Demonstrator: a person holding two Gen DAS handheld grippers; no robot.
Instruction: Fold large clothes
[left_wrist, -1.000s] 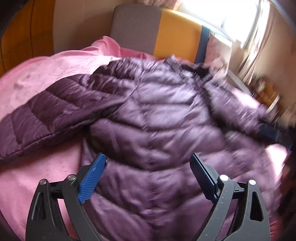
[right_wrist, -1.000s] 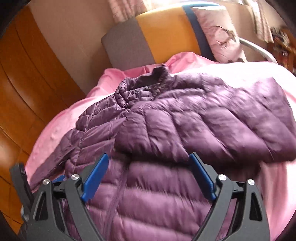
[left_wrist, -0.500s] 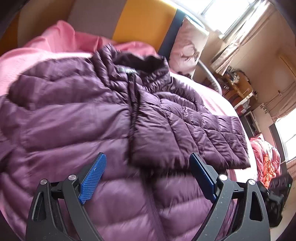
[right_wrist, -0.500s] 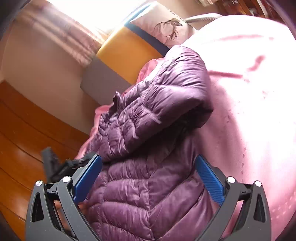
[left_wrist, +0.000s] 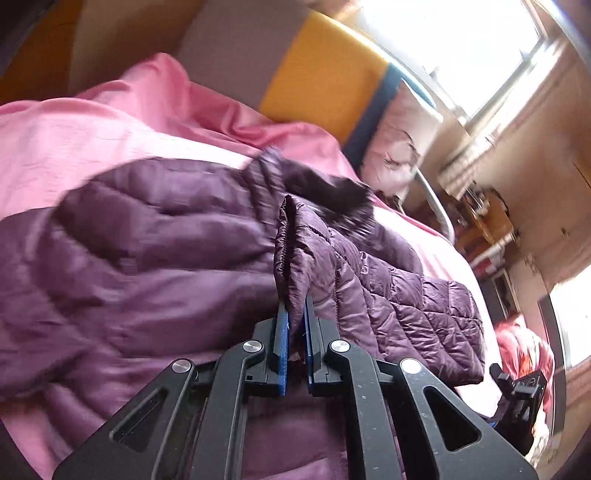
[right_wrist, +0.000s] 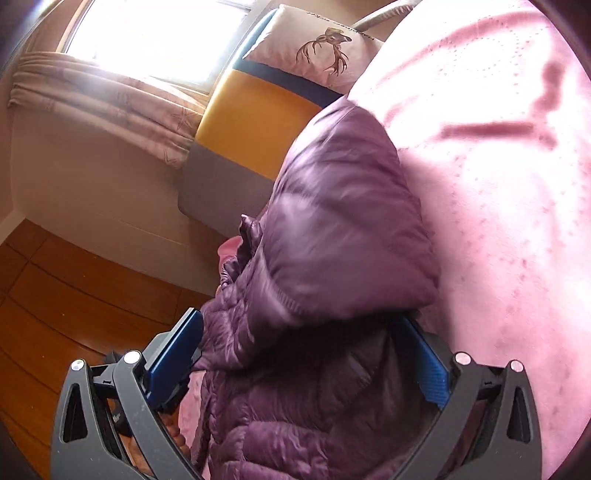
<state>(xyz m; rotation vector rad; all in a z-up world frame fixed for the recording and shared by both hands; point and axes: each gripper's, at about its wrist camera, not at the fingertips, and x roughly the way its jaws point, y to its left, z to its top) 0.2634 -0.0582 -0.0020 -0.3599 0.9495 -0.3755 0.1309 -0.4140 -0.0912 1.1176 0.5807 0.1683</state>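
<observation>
A purple quilted down jacket (left_wrist: 147, 240) lies spread on a pink bed cover (left_wrist: 74, 140). My left gripper (left_wrist: 295, 314) is shut on the ribbed cuff (left_wrist: 291, 254) of one sleeve, and the pinched fabric stands up between its blue pads. That sleeve (left_wrist: 406, 302) trails away to the right over the jacket's body. In the right wrist view the jacket (right_wrist: 332, 221) fills the middle. My right gripper (right_wrist: 299, 321) stands wide open low over it, and a folded puffy part of the jacket bulges between its fingers (right_wrist: 177, 354).
A grey and yellow headboard (left_wrist: 325, 74) and a pillow with a deer print (right_wrist: 325, 40) stand at the bed's far end. A wooden floor (right_wrist: 55, 295) lies beyond the bed's edge. Shelves and clutter (left_wrist: 487, 225) sit under a bright window.
My left gripper has closed on the sleeve's cuff and raised it. My right gripper has rolled and sunk closer, so that the jacket's fold now sits between its fingers.
</observation>
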